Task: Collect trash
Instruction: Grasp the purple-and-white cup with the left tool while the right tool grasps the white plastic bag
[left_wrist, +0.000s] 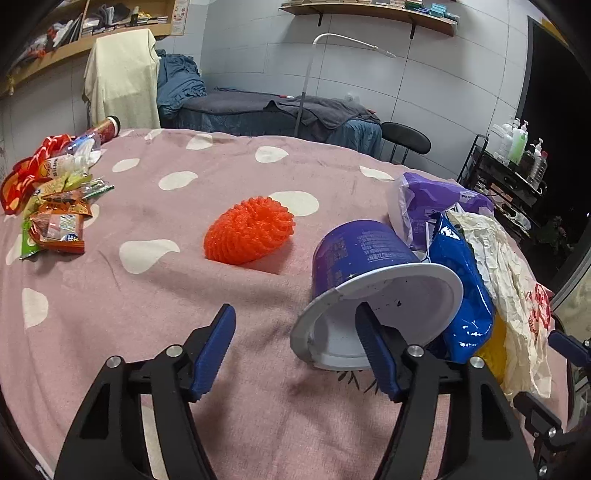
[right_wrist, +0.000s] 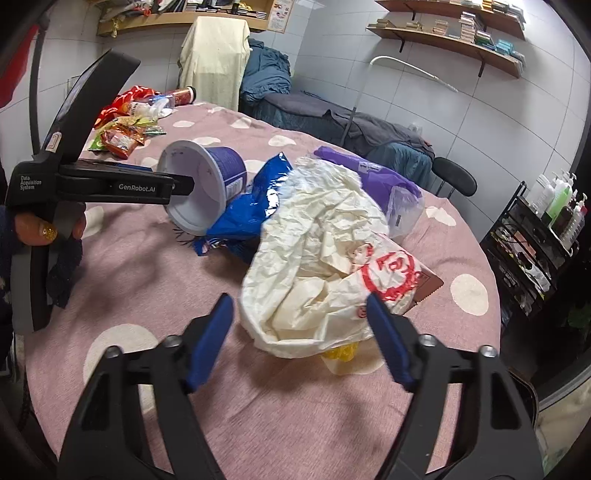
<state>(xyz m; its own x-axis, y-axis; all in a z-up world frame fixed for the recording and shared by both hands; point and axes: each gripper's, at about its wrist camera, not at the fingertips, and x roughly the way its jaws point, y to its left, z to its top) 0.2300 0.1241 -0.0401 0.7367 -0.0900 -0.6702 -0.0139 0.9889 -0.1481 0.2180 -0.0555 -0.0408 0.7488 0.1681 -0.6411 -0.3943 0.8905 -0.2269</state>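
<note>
Facing an orange scrubber (left_wrist: 249, 230) unseen rightward, both tongs (left_wrist: 295, 352) (right_wrist: 301, 338) stand released.

Looks like a lived-in room in a home, maybe a bedroom/treatment room: a low bed (left_wrist: 280, 110) w/ grey and blue covers stands at top centre against a white tiled wall (left_wrist: 424, 85), and a chair draped w/ a cream cloth (left_wrist: 122, 77) sits upper left. Wooden wall shelves (right_wrist: 458, 37) w/ books and boxes run along the top, a black cart (right_wrist: 532, 236) w/ pump bottles is at the right edge, and a black stool (left_wrist: 406, 138) stands beside the bed. A round table under a pink dotted cloth (left_wrist: 147, 295) fills the lower frame, strewn w/ snack wrappers (left_wrist: 55, 218) and bags.
</note>
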